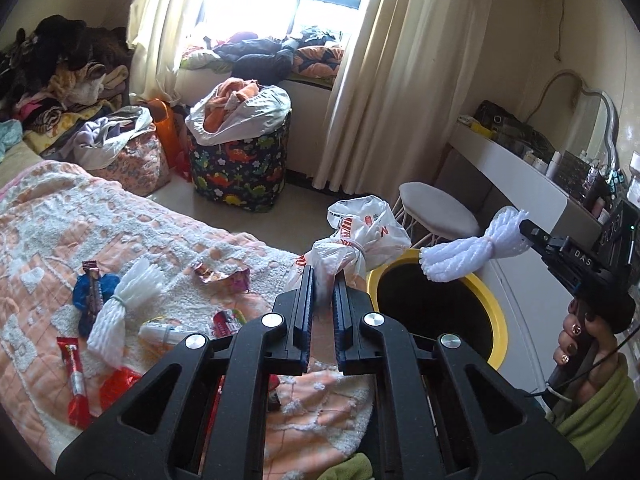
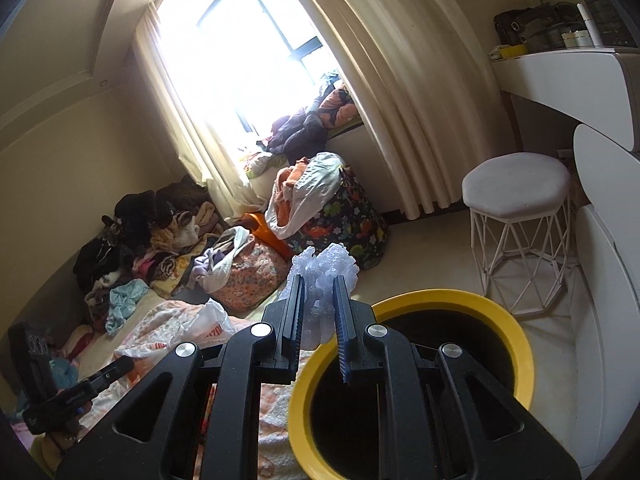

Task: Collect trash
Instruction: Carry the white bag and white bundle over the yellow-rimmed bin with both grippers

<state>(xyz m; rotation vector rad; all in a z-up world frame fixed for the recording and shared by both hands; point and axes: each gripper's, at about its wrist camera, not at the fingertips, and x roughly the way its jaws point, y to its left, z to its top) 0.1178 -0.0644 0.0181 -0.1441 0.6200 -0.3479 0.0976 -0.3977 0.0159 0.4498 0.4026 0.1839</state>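
Fingers first: both grippers are clamped on trash. Left gripper [image 1: 324, 280] has its jaws pinched on the knotted plastic bag [image 1: 360, 236], which sticks up past the fingertips in the middle of the left wrist view. Right gripper [image 2: 319, 294] is squeezing a white foam net sleeve [image 2: 324, 276]; in the left view that same sleeve [image 1: 460, 254] hangs over the far rim of the yellow-rimmed bin [image 1: 498, 320], at center right.

To do this step well, I'd get each piece fully over the dark opening before letting go. The foam sleeve is light and springy, so it could bounce off the rim. The bag is bulkier and floppy and sits left of the bin, over the bed edge, so it needs to come further right.

Around it, biggest first: the bed with the peach blanket [image 1: 120, 232] fills the lower left and carries more trash, like another foam sleeve [image 1: 120, 308], a red wrapper [image 1: 76, 380] and a crumpled foil wrapper [image 1: 220, 276]. The dinosaur-print hamper [image 1: 240, 168] sits upper center, well clear. The white stool [image 2: 516, 184] stands just behind the bin, so a wild toss could land there.
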